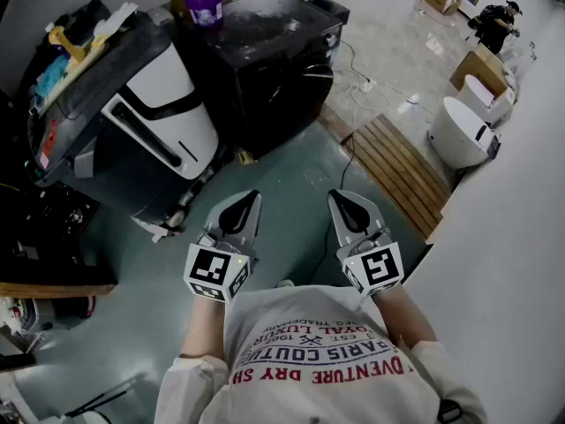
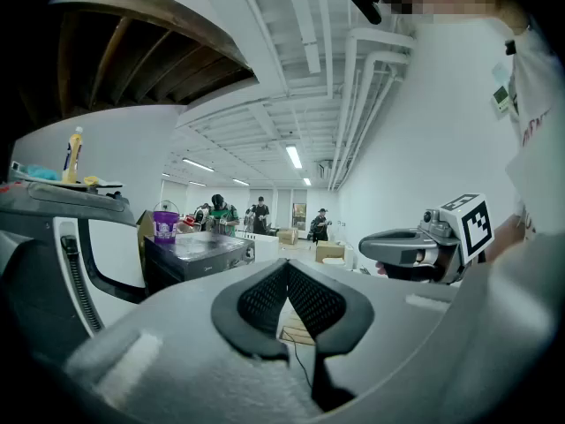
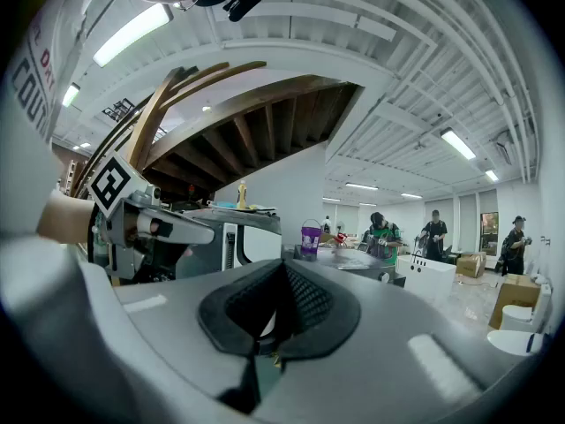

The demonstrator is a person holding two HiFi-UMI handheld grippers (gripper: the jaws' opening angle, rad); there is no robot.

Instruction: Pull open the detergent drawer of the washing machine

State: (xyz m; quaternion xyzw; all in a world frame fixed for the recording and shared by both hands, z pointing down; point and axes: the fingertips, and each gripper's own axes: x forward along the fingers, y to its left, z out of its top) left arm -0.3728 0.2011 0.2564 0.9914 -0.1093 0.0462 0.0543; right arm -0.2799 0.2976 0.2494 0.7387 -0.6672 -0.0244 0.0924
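The black washing machine (image 1: 265, 56) stands at the far side of the floor, well ahead of both grippers, with its round door (image 1: 311, 87) facing right; I cannot make out its detergent drawer. In the left gripper view the machine (image 2: 190, 254) is left of the jaws. My left gripper (image 1: 248, 200) and right gripper (image 1: 342, 201) are held side by side close to my body, both pointing level toward the machine. The left gripper (image 2: 287, 272) is shut with nothing in it. The right gripper (image 3: 282, 276) is shut and empty too.
A purple bucket (image 1: 205, 5) sits on the black machine. A white and grey appliance (image 1: 150, 104) leans at its left, with clutter on top. A wooden slatted platform (image 1: 397, 166) and white toilets (image 1: 463, 131) are at the right. Several people (image 3: 437, 228) stand far back.
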